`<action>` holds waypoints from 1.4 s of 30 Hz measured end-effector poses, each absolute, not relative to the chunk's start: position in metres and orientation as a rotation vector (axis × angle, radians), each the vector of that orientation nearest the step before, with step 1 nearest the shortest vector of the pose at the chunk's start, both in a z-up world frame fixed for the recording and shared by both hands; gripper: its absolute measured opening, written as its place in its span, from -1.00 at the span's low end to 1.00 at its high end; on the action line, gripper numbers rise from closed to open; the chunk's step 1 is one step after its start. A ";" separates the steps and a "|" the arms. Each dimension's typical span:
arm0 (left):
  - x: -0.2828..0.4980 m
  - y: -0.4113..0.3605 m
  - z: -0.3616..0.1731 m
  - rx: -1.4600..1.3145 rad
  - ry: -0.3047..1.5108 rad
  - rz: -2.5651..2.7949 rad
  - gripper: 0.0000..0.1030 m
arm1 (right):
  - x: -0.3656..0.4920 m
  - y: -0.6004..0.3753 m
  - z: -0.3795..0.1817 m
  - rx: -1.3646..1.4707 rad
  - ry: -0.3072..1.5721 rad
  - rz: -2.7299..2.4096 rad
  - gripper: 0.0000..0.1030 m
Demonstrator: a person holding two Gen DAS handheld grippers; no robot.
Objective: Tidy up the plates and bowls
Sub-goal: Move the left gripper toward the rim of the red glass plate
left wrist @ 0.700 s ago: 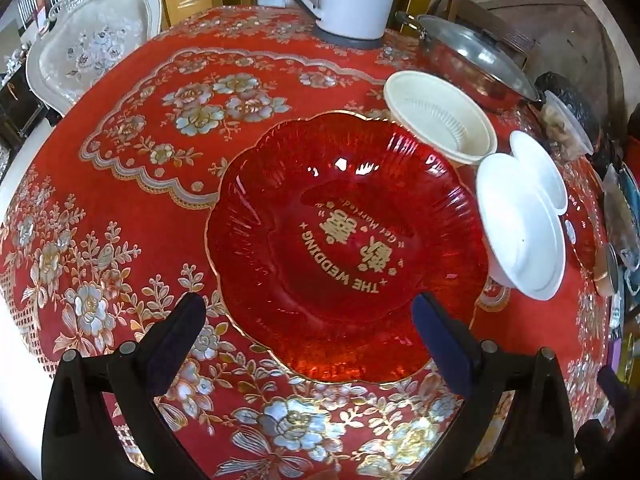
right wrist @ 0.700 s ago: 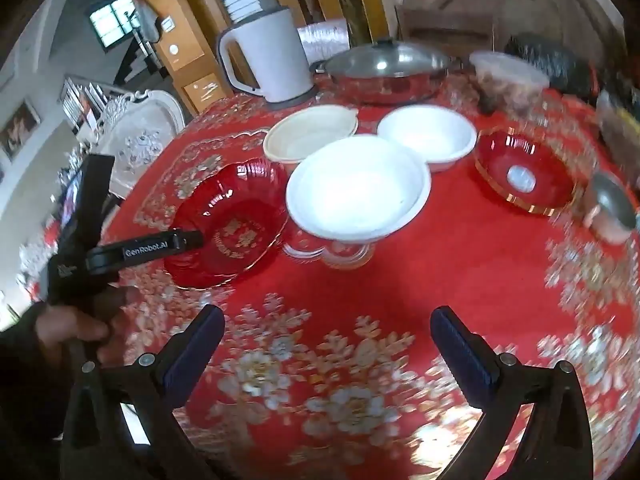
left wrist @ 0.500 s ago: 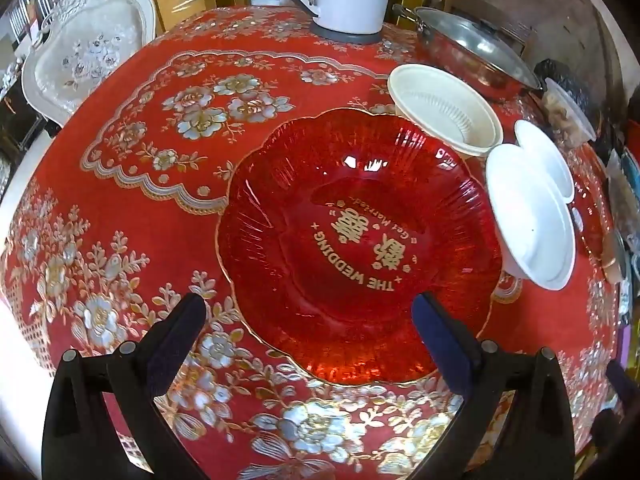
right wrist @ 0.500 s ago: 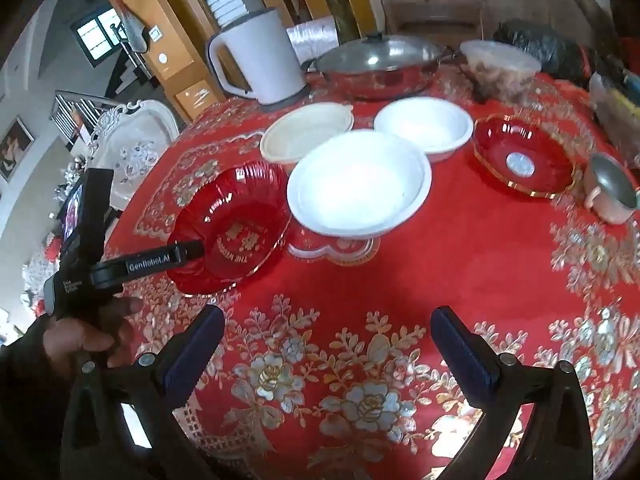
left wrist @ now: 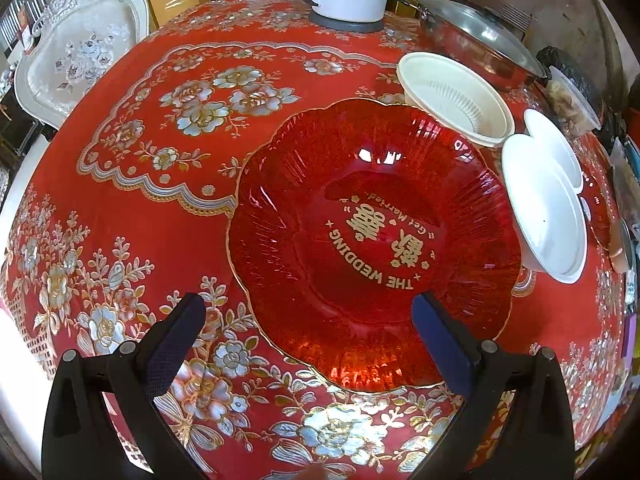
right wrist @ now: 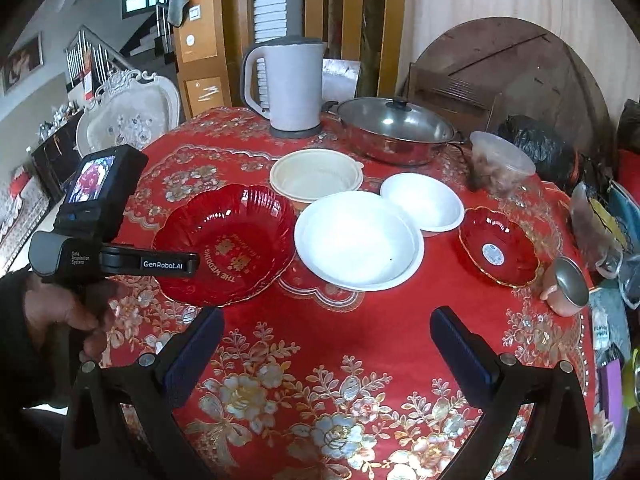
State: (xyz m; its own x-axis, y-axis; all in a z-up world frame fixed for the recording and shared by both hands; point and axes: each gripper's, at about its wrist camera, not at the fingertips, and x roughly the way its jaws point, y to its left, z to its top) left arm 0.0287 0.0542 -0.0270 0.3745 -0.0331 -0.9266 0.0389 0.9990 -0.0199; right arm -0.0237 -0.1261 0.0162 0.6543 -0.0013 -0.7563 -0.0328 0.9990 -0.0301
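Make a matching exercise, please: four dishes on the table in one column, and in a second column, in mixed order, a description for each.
Things:
1. large red plate
2. cream bowl
3. large white bowl
4. small red plate

Descriptions:
A. round sticker in its centre
B. gold words "THE WEDDING" inside
C. nearest to the steel pot
D. plain, between the two red plates

Pairs: 1-B, 2-C, 3-D, 4-A
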 end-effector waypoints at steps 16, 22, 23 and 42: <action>0.037 0.067 -0.033 -0.043 1.197 -0.087 1.00 | -0.009 -0.136 -0.006 0.083 0.953 0.003 0.99; 0.037 0.091 -0.019 -0.143 1.097 -0.249 1.00 | 0.008 -0.130 0.018 0.172 0.851 0.091 0.99; 0.036 0.093 -0.017 -0.159 1.089 -0.300 1.00 | 0.008 -0.127 0.022 0.178 0.817 0.117 0.99; 0.035 0.113 -0.038 -0.086 1.129 -0.240 1.00 | 0.052 -0.123 -0.045 0.478 0.964 0.311 0.99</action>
